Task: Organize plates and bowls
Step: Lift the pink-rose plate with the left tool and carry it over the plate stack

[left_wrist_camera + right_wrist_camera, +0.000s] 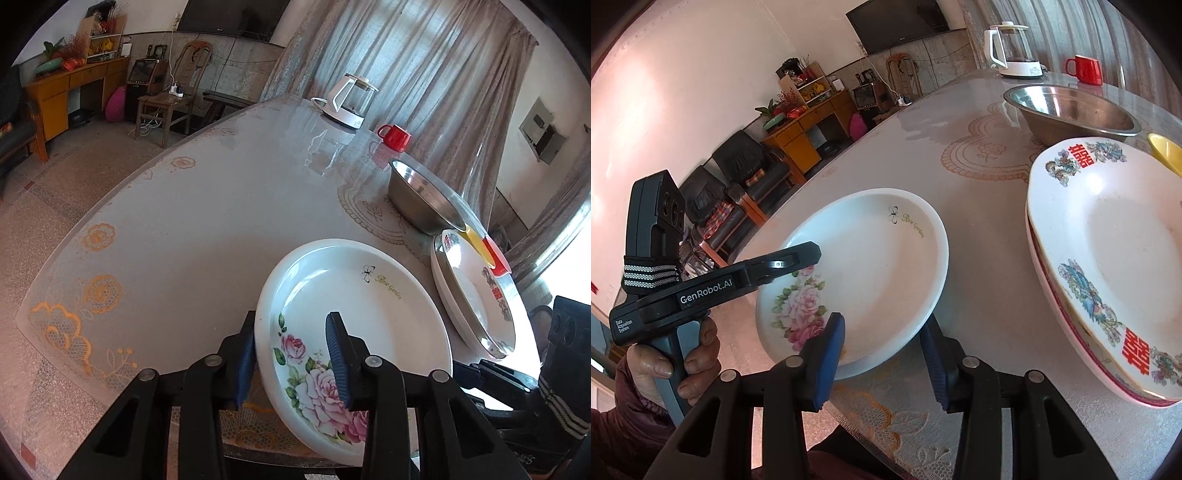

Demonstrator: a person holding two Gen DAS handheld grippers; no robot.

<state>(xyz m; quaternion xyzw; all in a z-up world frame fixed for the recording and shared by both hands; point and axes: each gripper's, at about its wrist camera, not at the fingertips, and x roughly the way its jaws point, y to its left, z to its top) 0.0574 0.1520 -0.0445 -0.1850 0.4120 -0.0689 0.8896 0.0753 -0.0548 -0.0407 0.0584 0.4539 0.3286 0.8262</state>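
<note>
Left gripper (291,354): fingers astride the near rim of the rose plate (354,314), one outside, one over the well. Partly open; I cannot tell whether the pads press yet.

Rose plate lies alone on the table (192,221), apart from the rest, at about 9 o'clock of the stack. Not yet stacked.

Right gripper (882,354): jaws partly open, low at the plate's near edge; right finger outside the rim. Grip cannot be told.

At 3 o'clock, the red-character plate (1108,236) already sits on another plate: stack begun. Beyond, at 12 o'clock, the steel bowl (1071,110) stands by itself; yellow bowl (1167,151) just beside.

Judgement: early stage. Rose plate to join the stack, bowls still to be gathered.
</note>
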